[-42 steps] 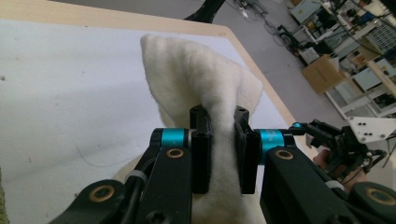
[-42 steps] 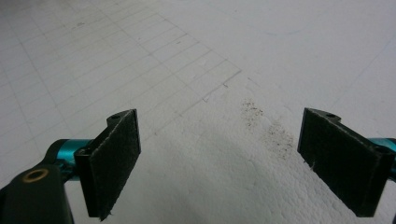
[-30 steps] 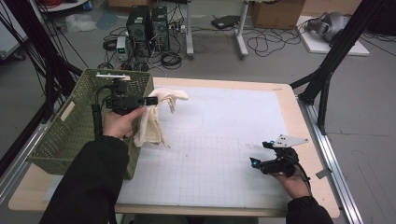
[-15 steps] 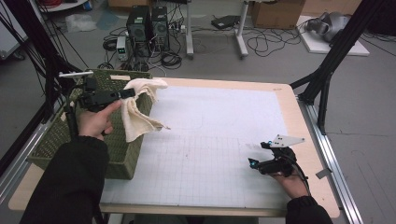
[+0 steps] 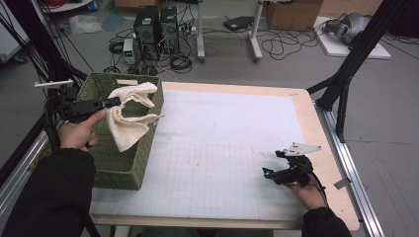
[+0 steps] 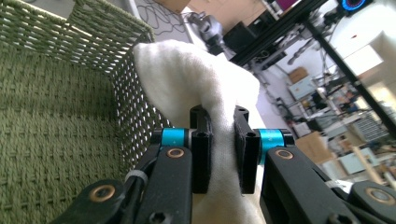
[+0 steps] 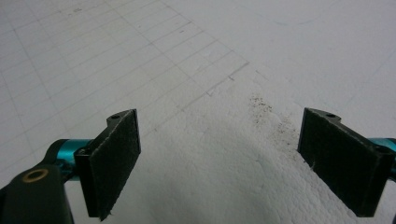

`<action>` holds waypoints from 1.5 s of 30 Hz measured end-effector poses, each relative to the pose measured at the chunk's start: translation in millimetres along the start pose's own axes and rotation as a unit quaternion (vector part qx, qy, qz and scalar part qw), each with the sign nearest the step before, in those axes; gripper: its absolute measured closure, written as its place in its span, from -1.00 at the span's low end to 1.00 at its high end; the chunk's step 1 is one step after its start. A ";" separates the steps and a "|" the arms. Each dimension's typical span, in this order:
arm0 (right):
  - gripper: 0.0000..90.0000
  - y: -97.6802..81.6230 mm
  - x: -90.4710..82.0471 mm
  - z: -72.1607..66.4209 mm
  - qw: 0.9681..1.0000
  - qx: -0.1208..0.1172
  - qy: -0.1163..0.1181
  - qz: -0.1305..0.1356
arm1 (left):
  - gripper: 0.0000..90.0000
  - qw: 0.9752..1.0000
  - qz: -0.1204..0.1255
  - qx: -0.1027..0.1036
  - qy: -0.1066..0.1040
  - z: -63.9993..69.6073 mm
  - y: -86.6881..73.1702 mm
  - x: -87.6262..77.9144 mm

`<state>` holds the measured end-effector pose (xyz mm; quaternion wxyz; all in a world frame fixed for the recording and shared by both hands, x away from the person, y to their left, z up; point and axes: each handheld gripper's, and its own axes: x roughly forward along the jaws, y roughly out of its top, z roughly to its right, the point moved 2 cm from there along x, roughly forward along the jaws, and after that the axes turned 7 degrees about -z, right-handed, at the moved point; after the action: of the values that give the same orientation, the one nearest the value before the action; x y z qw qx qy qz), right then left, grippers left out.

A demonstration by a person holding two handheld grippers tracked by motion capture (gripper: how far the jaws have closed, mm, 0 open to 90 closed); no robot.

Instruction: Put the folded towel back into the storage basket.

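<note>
A cream cloth (image 5: 129, 116) hangs over the green woven basket (image 5: 123, 168) at the table's left side, draping across its right wall. My left gripper (image 5: 116, 101) is shut on the cloth's upper fold. In the left gripper view the two black pads (image 6: 201, 149) pinch the white cloth (image 6: 196, 79) above the basket's inside (image 6: 51, 130). My right gripper (image 5: 269, 173) rests low on the white mat near the table's front right, held in a hand. Its jaws (image 7: 219, 163) stand wide apart with nothing between them, above the gridded mat (image 7: 187, 60).
The white gridded mat (image 5: 217, 143) covers most of the wooden table (image 5: 331, 192). Black frame struts (image 5: 346, 79) stand at the right edge. Computers and cables (image 5: 158, 29) lie on the floor beyond the far edge.
My left gripper has carried the cloth leftward from over the mat's edge to above the basket. The right gripper has stayed in place.
</note>
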<state>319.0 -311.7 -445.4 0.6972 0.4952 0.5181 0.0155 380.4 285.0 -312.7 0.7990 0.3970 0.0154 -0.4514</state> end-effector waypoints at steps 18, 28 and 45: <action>-0.72 0.1 0.1 -1.1 1.000 0.000 0.001 -0.003 | 0.79 0.994 -0.063 -0.003 0.086 -22.8 -18.4 -25.7; -0.72 1.6 2.7 -2.2 1.000 -0.004 0.004 -0.005 | 0.78 0.979 -0.133 -0.016 0.152 -43.4 -35.3 1.3; -0.72 3.2 9.5 -2.9 1.000 -0.006 0.010 -0.011 | 0.77 0.907 -0.279 0.002 0.315 -66.5 -43.1 34.6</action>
<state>322.8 -303.1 -449.8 0.6950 0.4847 0.5309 0.0159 391.5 291.6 -398.2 0.5931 0.5001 0.3755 -0.5070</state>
